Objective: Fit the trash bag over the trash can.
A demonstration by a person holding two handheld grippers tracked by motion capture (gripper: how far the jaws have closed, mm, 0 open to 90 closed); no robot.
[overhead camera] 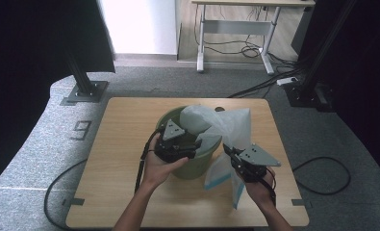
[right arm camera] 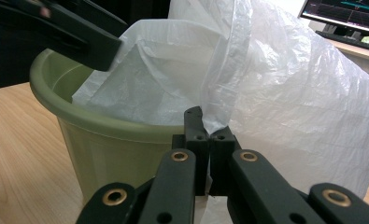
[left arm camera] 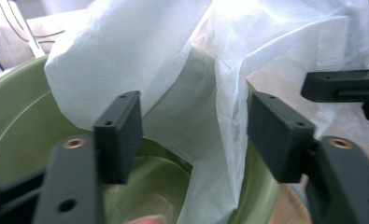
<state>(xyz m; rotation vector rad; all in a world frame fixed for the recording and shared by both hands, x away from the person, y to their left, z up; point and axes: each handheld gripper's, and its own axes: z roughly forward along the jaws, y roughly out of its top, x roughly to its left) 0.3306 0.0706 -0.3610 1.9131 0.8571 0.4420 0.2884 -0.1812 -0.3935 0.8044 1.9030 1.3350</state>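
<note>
Green bin (overhead camera: 190, 166) mid-table, white plastic bag (overhead camera: 226, 126) half in it, rest draped over the right rim. Left gripper (left arm camera: 191, 135) held over the bin mouth, jaws part open, straddling a bag fold, not pinching. Right gripper (right arm camera: 208, 135) beside the bin, clamped tight on the bag edge.

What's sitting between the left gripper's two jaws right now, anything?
In the left gripper view, a fold of the white plastic bag hangs in the gap between the left gripper jaws, over the green bin. The pads stand apart and do not press it.
</note>
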